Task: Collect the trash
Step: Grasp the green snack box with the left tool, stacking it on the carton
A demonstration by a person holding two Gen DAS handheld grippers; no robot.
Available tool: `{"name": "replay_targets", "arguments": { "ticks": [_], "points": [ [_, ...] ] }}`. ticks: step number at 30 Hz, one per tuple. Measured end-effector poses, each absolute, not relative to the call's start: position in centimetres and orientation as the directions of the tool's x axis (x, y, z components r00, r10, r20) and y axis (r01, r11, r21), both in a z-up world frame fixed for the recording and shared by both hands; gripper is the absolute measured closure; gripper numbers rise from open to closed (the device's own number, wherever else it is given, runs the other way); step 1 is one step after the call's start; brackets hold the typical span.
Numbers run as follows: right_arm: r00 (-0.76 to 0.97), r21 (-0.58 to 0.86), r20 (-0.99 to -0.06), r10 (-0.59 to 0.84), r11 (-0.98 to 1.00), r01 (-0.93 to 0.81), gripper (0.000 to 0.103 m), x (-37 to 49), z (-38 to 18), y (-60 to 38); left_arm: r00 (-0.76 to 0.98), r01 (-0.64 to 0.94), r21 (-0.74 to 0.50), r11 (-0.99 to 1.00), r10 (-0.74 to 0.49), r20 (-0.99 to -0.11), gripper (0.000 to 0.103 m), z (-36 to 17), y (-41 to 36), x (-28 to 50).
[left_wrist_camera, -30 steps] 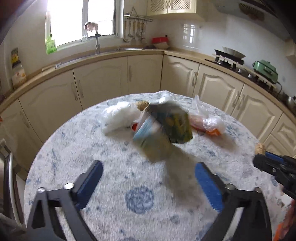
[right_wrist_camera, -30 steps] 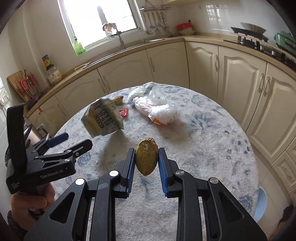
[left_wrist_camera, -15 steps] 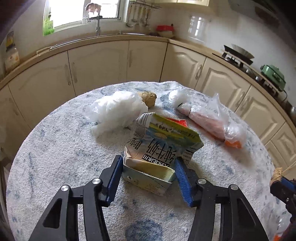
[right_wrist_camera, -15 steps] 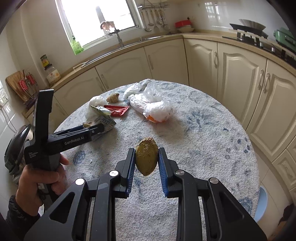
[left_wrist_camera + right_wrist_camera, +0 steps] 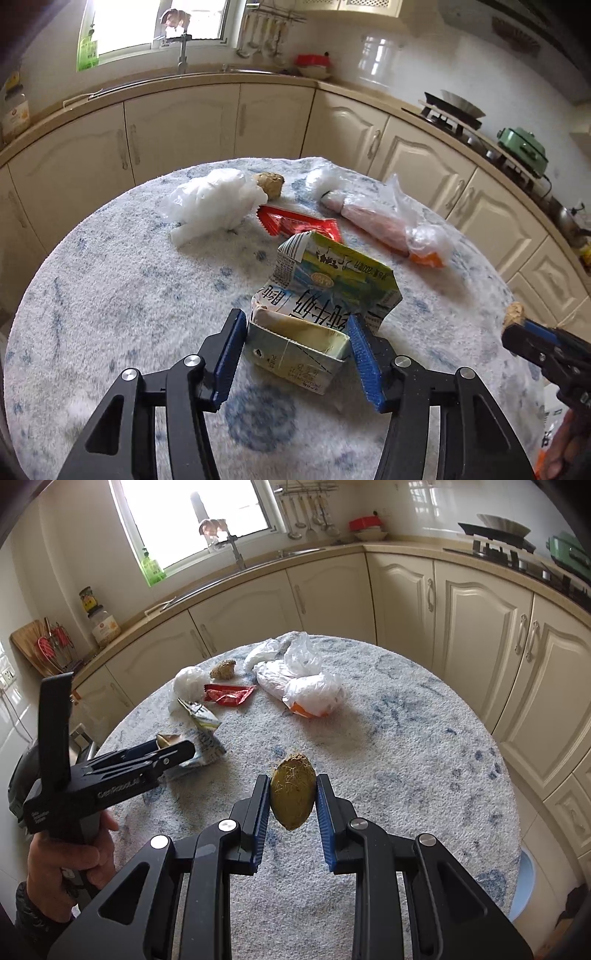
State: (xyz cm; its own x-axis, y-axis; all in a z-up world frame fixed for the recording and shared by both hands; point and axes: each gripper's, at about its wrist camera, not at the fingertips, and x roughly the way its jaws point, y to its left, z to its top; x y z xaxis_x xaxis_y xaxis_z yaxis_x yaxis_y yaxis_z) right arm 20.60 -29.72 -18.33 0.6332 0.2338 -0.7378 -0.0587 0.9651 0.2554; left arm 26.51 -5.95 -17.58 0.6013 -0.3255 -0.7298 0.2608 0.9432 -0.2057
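My left gripper (image 5: 297,341) is shut on a crushed green and white milk carton (image 5: 321,302), which rests low over the round table; the carton also shows in the right wrist view (image 5: 201,734). My right gripper (image 5: 291,799) is shut on a brown fibrous mango pit (image 5: 292,797), held above the table's middle. Farther back lie a red wrapper (image 5: 295,225), a crumpled white bag (image 5: 212,205), a piece of ginger (image 5: 269,182) and a clear bag holding something pink and orange (image 5: 391,223).
The round table wears a white and blue fuzzy cloth (image 5: 110,280). Cream cabinets (image 5: 480,620) and a counter with a sink curve behind it. A stove and a green pot (image 5: 521,146) stand at the right. A pale blue bin (image 5: 524,882) sits on the floor at the right.
The left gripper dropped toward the table and closed around the carton, which was in the air before. The right gripper kept hold of the pit and barely moved.
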Motion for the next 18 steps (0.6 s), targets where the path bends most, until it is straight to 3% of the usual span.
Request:
{"name": "replay_targets", "arguments": {
  "ticks": [16, 17, 18],
  "points": [
    [0.663, 0.267, -0.714, 0.224, 0.963, -0.038, 0.078, 18.2, -16.6, -32.1, 0.627, 0.334, -0.198, 0.922, -0.374, -0.684, 0.057, -14.3, -7.5, 19.9],
    [0.665, 0.269, -0.712, 0.223, 0.963, -0.035, 0.078, 18.0, -16.5, -32.3, 0.626, 0.339, -0.19, 0.921, -0.372, -0.685, 0.06, -14.2, -7.9, 19.8],
    [0.667, 0.268, -0.712, 0.221, 0.963, -0.033, 0.078, 17.8, -16.5, -32.5, 0.62, 0.348, -0.183, 0.92, -0.372, -0.691, 0.078, -14.3, -8.2, 19.7]
  ]
}}
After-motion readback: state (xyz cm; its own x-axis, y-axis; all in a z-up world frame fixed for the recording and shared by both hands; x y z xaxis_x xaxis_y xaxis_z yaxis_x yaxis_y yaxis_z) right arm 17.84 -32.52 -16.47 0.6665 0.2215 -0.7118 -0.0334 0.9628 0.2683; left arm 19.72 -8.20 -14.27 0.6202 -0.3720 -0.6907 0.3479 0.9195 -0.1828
